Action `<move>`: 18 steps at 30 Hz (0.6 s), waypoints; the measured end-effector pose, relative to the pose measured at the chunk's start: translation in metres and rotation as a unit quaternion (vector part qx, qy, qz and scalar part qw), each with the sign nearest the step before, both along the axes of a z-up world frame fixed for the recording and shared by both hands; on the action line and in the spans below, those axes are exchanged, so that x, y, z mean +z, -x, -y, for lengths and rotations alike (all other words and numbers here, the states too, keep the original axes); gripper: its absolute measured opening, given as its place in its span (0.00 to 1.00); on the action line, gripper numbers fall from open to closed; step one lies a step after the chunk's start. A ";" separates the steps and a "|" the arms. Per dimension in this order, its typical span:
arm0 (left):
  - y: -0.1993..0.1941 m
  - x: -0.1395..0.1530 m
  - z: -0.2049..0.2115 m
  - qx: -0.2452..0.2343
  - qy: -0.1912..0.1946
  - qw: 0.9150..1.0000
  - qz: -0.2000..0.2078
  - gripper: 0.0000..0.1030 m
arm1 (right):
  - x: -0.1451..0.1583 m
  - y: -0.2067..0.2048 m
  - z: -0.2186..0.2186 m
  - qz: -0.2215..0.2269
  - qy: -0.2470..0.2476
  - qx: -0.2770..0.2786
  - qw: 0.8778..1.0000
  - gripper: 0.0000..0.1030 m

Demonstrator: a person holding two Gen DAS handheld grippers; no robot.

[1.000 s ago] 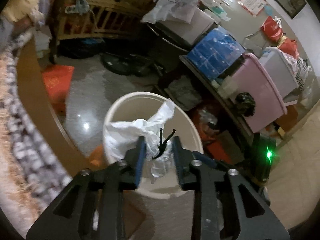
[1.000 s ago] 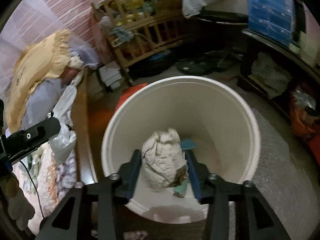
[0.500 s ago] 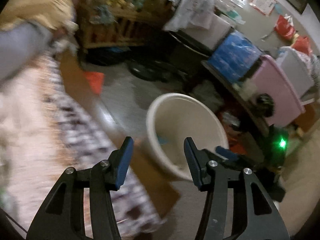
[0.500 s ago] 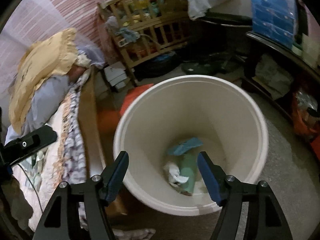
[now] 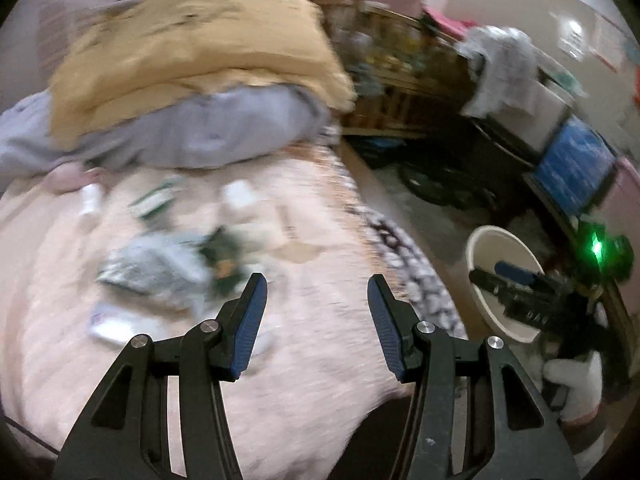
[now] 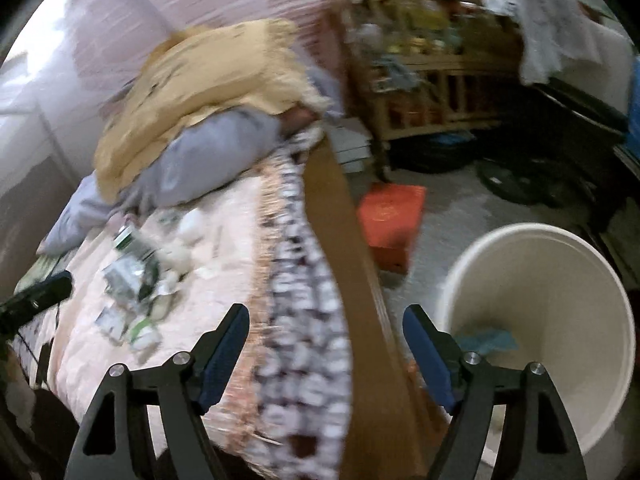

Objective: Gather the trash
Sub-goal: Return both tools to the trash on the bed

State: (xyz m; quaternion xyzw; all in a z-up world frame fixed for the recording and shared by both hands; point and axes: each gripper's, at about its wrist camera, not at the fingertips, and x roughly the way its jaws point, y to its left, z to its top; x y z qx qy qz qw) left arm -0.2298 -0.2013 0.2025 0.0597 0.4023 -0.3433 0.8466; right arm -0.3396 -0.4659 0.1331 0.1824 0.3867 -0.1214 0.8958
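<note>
Several scraps of trash [image 5: 160,268], wrappers and crumpled paper, lie blurred on the pink bed cover [image 5: 328,360]. My left gripper [image 5: 316,280] hangs open and empty above the cover, just right of the scraps. The white bucket [image 5: 500,252] stands on the floor to the right, with my right gripper [image 5: 516,280] in front of it. In the right wrist view the trash [image 6: 136,276] lies far left. The right gripper [image 6: 326,312] is over the bed's edge, its jaws opening with nothing between them. The bucket [image 6: 560,300] at right holds a blue scrap [image 6: 488,340].
A yellow pillow [image 6: 208,80] lies on a grey one [image 6: 200,160] at the head of the bed. The wooden bed rail [image 6: 344,240] runs between bed and floor. An orange box [image 6: 392,220], a wooden crib [image 6: 432,80] and cluttered shelves [image 5: 576,168] crowd the floor.
Both grippers opened and dropped their trash, a white bag and a crumpled wad, into the bucket. Both then swung left towards the bed, the left one farther.
</note>
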 end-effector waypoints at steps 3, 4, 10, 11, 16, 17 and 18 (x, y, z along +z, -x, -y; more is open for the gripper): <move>-0.008 0.021 -0.032 0.033 0.007 0.999 0.002 0.49 | -0.002 -0.010 -0.018 -0.014 0.001 0.017 1.000 0.76; -0.010 0.029 -0.041 0.042 0.010 0.999 0.008 0.49 | 0.000 -0.011 -0.024 -0.012 0.001 0.022 1.000 0.76; -0.027 0.064 -0.094 0.069 0.041 0.997 0.011 0.49 | 0.020 -0.006 -0.054 -0.008 0.024 0.029 0.999 0.76; -0.029 0.068 -0.103 0.069 0.044 0.997 0.014 0.49 | 0.025 -0.006 -0.060 -0.008 0.030 0.032 0.999 0.76; -0.031 0.082 -0.131 0.065 0.050 0.996 0.019 0.49 | 0.047 -0.009 -0.090 -0.013 0.055 0.052 0.997 0.76; -0.032 0.084 -0.136 0.066 0.047 0.996 0.024 0.49 | 0.051 -0.010 -0.096 -0.011 0.058 0.056 0.997 0.76; -0.033 0.086 -0.141 0.065 0.047 0.996 0.026 0.49 | 0.055 -0.009 -0.101 -0.010 0.059 0.060 0.996 0.77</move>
